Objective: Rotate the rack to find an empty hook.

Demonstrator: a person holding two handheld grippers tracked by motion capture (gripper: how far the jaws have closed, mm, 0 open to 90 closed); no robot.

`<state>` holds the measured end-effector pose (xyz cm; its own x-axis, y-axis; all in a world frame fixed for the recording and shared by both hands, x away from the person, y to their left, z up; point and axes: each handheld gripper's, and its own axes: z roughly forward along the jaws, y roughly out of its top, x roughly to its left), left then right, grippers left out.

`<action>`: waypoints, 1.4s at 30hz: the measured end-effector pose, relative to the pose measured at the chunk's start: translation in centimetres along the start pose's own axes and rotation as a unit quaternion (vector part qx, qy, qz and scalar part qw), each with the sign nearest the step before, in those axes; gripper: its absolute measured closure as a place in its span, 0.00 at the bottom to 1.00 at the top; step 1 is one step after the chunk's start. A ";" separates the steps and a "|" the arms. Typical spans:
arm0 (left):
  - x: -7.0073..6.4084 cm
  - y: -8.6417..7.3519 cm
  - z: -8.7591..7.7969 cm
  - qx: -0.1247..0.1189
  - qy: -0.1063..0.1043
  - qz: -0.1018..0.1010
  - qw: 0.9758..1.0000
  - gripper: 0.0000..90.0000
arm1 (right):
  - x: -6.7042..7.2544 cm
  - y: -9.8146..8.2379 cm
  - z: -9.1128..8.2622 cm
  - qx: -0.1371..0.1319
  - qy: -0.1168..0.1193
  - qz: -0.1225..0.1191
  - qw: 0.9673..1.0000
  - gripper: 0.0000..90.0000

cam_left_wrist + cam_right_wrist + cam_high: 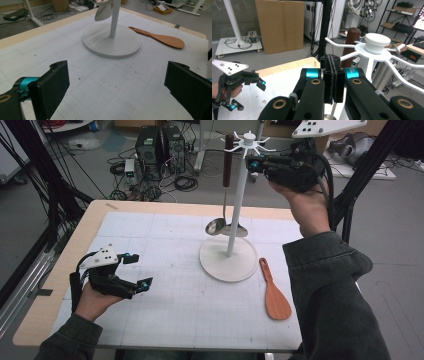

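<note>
White, the utensil stand (pixel 236 195) rises from its round base (pixel 228 261) near the middle of the bench (pixel 45 285), its top hub spreading thin hooks. From one hook hangs a ladle (pixel 225 195) with a dark brown handle, its steel bowl low beside the pole. The right gripper (pixel 257 164) is held high, level with the hooks and just beside them on the side away from the ladle handle; its jaws are pressed together with nothing between them, and in the right gripper view the pads meet flat in front of the hub. The left gripper (pixel 136 270) rests low over the bench's left part, well apart from the stand, its jaws wide apart and empty. A wooden rice paddle (pixel 274 292) lies flat on the bench just right of the base.
</note>
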<state>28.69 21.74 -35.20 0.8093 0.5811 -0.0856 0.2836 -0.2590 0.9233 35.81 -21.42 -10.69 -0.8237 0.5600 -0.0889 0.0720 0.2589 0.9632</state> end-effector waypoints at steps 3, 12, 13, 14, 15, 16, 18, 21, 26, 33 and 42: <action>0.0 0.0 0.0 0.001 0.000 -0.001 1.000 0.07 | 0.0 0.0 0.0 0.001 0.002 -0.003 1.000 1.00; 0.2 -0.2 -0.1 0.002 0.004 0.000 1.000 0.07 | 0.2 -1.2 -0.2 0.001 0.020 0.011 1.000 0.88; 0.3 -0.2 -0.1 0.001 0.005 0.000 1.000 0.07 | 0.3 -1.5 -0.2 0.001 0.022 0.012 1.000 0.86; 0.3 -0.2 -0.2 0.001 0.006 0.000 1.000 0.07 | 0.3 -1.8 -0.2 0.000 0.021 0.015 1.000 0.84; 0.3 -0.2 -0.2 0.002 0.007 0.001 1.000 0.07 | 0.4 -2.1 -0.2 0.002 0.021 0.017 1.000 0.82; 0.3 -0.2 -0.2 0.002 0.008 0.001 1.000 0.07 | 0.4 -2.5 -0.2 0.004 0.024 0.020 1.000 0.80; 0.4 -0.2 -0.2 0.001 0.010 0.001 1.000 0.07 | 0.4 -3.2 -0.2 0.009 0.021 0.026 0.999 0.75; 0.4 -0.3 -0.2 0.002 0.010 0.000 1.000 0.07 | 0.4 -4.3 -0.4 0.012 0.016 0.031 0.999 0.71; 0.4 -0.3 -0.1 0.004 0.011 0.002 1.000 0.07 | 0.2 -6.1 -0.8 0.016 0.016 0.048 0.999 0.65; 0.3 -0.3 -0.1 0.004 0.010 0.000 1.000 0.07 | 0.2 -8.2 -1.0 0.027 0.013 0.063 0.998 0.57; 0.4 -0.4 -0.1 0.007 0.011 0.002 1.000 0.07 | 0.3 -10.6 -1.0 0.041 0.006 0.077 0.996 0.50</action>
<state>28.83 22.12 -35.56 0.7992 0.5965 -0.0740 0.2879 -0.2719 0.9183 34.20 -24.78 -20.63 -0.8057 0.5891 0.0624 0.2434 0.2332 0.9415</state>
